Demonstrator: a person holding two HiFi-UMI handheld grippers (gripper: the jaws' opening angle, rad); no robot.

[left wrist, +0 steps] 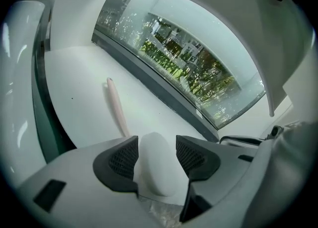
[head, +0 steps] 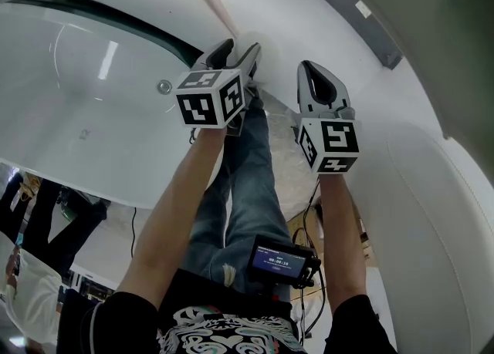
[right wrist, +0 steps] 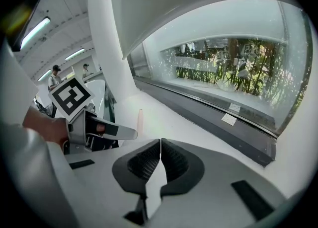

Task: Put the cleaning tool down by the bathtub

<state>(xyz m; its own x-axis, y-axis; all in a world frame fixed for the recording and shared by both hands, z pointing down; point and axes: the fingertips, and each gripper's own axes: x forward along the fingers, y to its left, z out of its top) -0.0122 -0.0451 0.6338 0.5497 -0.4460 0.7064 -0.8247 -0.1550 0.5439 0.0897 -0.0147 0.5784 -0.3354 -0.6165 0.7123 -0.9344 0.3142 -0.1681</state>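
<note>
The cleaning tool lies on the white ledge (head: 301, 5) beside the bathtub (head: 85, 129); its pale pink handle (head: 215, 4) points away from me. In the left gripper view the handle (left wrist: 117, 107) runs off across the ledge, and the tool's rounded white head (left wrist: 159, 172) sits between the jaws. My left gripper (head: 236, 52) is open over that head, with a gap showing at the right-hand pad. My right gripper (head: 312, 69) hovers just to the right with its pads (right wrist: 149, 160) pressed together and nothing between them.
A dark grey window frame (head: 369, 25) borders the ledge's far side, with glass and greenery behind it (left wrist: 198, 68). A dark glass strip (head: 131, 25) edges the tub. My jeans-clad legs (head: 247, 183) and a small screen device (head: 281, 256) are below. People stand at the left (right wrist: 54, 75).
</note>
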